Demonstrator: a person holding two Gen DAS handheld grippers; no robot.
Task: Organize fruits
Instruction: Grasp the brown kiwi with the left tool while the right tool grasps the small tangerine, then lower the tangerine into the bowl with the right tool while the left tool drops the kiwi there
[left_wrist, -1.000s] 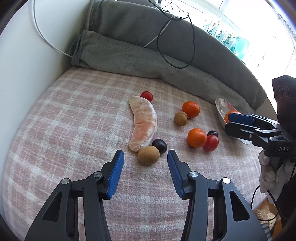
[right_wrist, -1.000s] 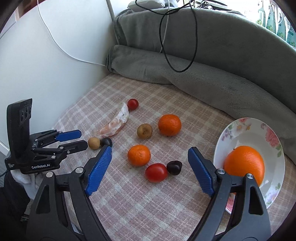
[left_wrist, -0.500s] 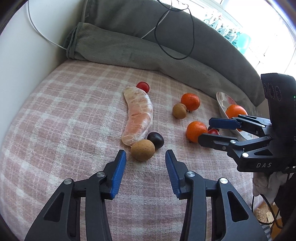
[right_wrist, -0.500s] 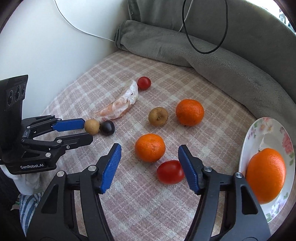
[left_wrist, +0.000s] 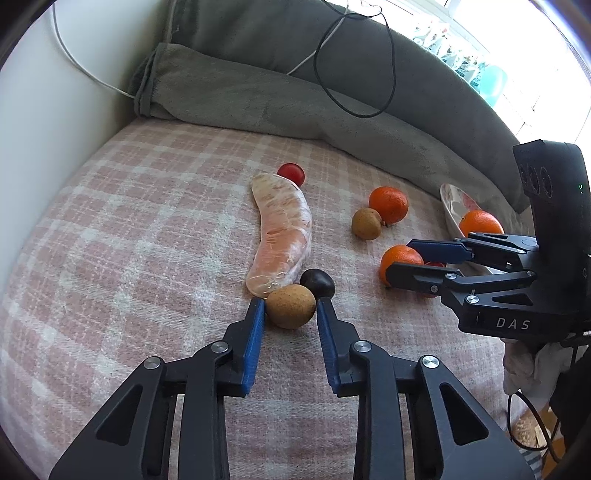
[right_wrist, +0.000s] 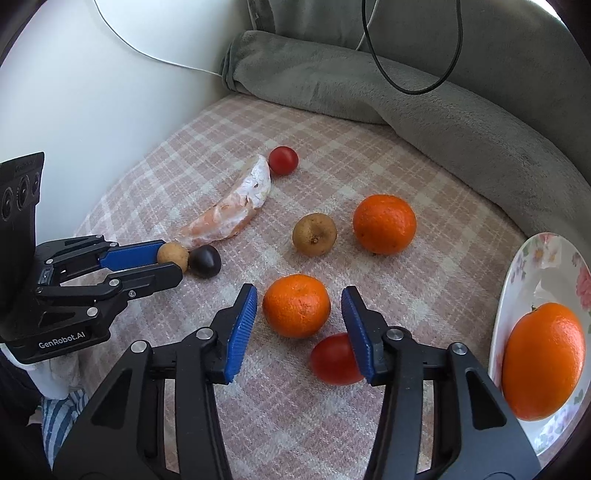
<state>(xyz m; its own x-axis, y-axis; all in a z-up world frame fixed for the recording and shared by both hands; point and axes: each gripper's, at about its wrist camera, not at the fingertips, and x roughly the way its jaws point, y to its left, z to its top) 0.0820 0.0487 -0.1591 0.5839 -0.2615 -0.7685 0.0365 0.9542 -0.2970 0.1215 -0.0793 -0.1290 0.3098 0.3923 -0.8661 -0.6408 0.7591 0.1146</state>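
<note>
While both tongs have just been closing, neither fruit is lifted yet. The left tongs (left_wrist: 290, 308) straddle the small brown fruit (left_wrist: 290, 305) on the checked blanket (left_wrist: 147, 229); the pads appear to touch its sides, so I judge it clamped. It lies against a dark plum (left_wrist: 317, 283) and the peeled citrus segment (left_wrist: 282, 236). The right tongs (right_wrist: 298, 314) stand apart around a mandarin (right_wrist: 296, 305), gaps showing on both sides, with a red tomato (right_wrist: 334, 360) just beside the right pad. Both fruits look light, round and liable to roll; grip across the widest part. The mandarin's skin yields, so press gently. The plate (right_wrist: 535, 258) holds an orange (right_wrist: 543, 360).
</note>
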